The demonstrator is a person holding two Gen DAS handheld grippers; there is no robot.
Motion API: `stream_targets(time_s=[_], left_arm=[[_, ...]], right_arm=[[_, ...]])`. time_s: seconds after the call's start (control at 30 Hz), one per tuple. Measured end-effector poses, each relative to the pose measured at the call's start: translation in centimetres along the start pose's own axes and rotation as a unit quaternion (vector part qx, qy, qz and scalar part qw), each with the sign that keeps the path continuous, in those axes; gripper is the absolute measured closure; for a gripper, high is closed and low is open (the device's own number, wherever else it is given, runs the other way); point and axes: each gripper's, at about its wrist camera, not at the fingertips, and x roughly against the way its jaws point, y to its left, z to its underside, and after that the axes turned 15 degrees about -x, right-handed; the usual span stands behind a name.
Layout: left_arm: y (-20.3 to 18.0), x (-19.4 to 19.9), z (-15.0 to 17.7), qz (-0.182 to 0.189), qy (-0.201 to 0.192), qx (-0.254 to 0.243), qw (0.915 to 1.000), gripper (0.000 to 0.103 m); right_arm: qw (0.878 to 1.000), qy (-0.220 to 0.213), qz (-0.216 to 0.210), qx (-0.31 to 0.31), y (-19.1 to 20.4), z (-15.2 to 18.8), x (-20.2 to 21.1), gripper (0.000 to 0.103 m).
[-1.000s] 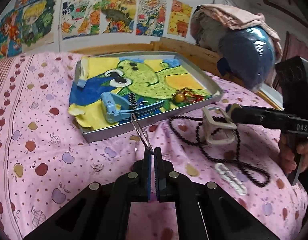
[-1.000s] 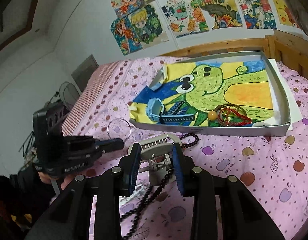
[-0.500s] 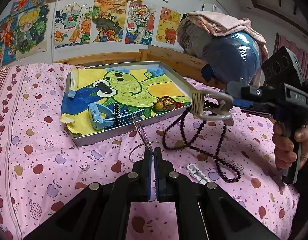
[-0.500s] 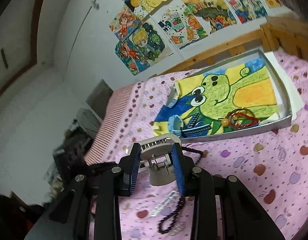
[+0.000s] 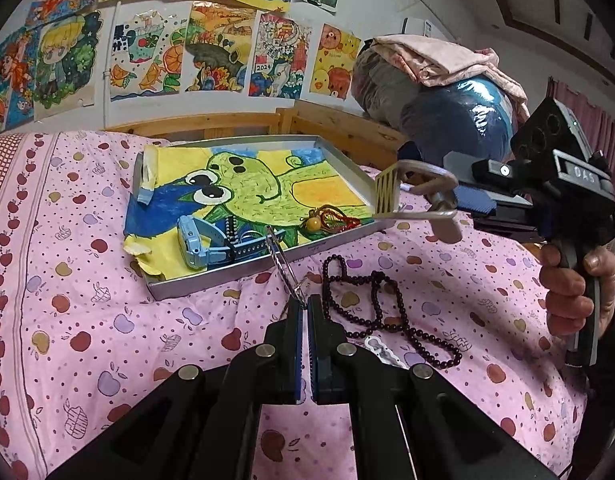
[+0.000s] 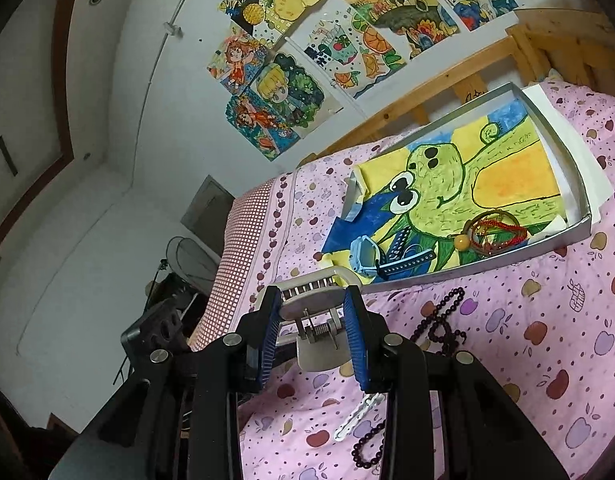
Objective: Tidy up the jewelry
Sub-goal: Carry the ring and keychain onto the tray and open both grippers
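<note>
White letters that seem to read "DAS" stand on the black housing of the right gripper [image 5: 469, 200], at three o'clock in the left wrist view. "2024" stands on a colourful wall drawing [image 5: 277, 60] at twelve o'clock.

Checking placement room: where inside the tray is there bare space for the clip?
The tray is bare across its far half, over the frog drawing. Its near edge is crowded: watch, red bracelets. The hair clip hangs at its right corner.
</note>
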Motion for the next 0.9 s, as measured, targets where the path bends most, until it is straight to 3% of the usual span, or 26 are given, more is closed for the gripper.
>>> stream_targets(time_s=[0.43,0.7,0.9], left_arm=[[2.3,-1.3,-2.5,-0.03,-0.002,-0.003,0.9995,0.1],[4.7,-4.5,-4.1,-0.034,0.003,0.016,0.9993,0.1],[6.3,-7.3,-6.3,-0.027,0.002,0.028,0.9992,0.1]], right_arm=[[0.999,-0.029,0.037,0.006,-1.5,-3.2,-2.8,0.074],[0.997,-0.041,0.06,0.015,-2.4,-5.2,-4.2,0.074],[0.991,-0.064,0.115,0.037,-3.4,-6.6,-5.4,0.074]])
